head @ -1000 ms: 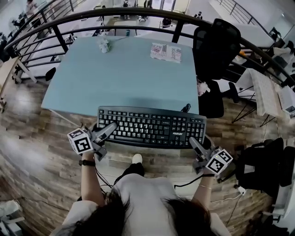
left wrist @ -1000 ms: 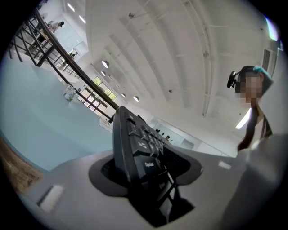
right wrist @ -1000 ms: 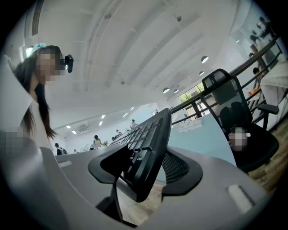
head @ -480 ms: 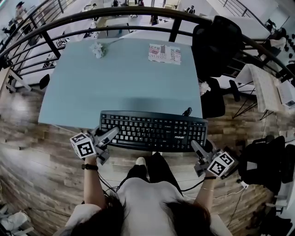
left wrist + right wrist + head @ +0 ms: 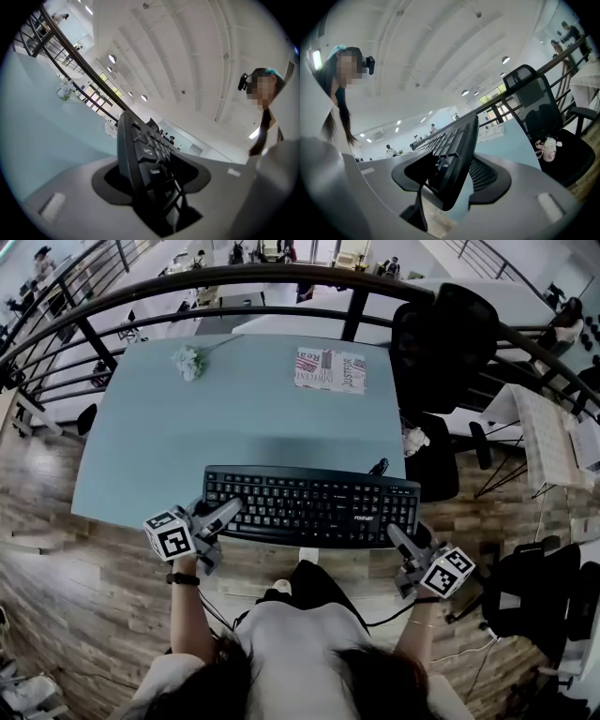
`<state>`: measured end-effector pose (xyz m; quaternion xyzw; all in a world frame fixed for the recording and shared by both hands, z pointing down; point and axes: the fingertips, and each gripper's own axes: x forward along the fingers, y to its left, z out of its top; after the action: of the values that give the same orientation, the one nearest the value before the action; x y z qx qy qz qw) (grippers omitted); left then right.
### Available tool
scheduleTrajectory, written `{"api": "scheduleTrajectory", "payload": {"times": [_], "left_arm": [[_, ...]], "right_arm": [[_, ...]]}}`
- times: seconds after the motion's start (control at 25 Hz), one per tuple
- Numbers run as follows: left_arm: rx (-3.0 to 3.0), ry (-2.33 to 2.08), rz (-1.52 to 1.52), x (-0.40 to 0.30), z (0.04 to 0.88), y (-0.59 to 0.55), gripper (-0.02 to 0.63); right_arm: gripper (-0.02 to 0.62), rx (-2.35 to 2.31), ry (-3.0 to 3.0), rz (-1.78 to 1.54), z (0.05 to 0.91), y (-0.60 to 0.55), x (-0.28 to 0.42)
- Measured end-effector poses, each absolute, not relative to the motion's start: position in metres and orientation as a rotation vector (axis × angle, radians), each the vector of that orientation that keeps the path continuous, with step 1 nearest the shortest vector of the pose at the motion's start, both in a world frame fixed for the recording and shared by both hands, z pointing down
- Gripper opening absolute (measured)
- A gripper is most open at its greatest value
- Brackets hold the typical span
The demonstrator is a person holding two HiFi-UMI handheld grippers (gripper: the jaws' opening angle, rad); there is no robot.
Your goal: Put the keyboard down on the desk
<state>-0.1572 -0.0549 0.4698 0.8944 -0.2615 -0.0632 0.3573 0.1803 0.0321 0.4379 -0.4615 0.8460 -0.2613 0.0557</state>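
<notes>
A black keyboard (image 5: 314, 507) is held level over the near edge of the pale blue desk (image 5: 234, 418), its front half overhanging the floor. My left gripper (image 5: 223, 512) is shut on its left end, and my right gripper (image 5: 398, 535) is shut on its right end. In the left gripper view the keyboard (image 5: 140, 154) runs edge-on between the jaws of the left gripper (image 5: 150, 187). In the right gripper view the keyboard (image 5: 457, 150) sits the same way in the right gripper (image 5: 450, 183). Whether it touches the desk I cannot tell.
A printed booklet (image 5: 330, 369) and a small flower bunch (image 5: 187, 362) lie at the desk's far side. A small black object (image 5: 379, 466) sits at the desk's right front corner. A black office chair (image 5: 441, 343) stands at the right, and a curved dark railing (image 5: 234, 282) runs behind.
The keyboard and both grippers have moved forward, from in front of the desk's near edge to partly over it. Both grips are unchanged.
</notes>
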Motion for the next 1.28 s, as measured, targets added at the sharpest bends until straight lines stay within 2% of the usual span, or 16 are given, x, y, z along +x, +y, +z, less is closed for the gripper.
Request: {"api": "scheduleTrajectory", "payload": {"times": [0.44, 0.8, 1.28], "left_arm": [[2.324, -0.73, -0.207, -0.107, 0.453, -0.149, 0.281], [2.321, -0.751, -0.202, -0.125, 0.451, -0.194, 0.281], [2.322, -0.724, -0.172, -0.126, 0.453, -0.21, 0.284]], "right_arm": [[0.219, -1.345, 2.613, -0.743, 0.42, -0.076, 0.234], [0.221, -1.332, 2.617, -0.756, 0.421, -0.125, 0.216], [0.221, -1.378, 2.592, -0.78, 0.426, -0.132, 0.213]]}}
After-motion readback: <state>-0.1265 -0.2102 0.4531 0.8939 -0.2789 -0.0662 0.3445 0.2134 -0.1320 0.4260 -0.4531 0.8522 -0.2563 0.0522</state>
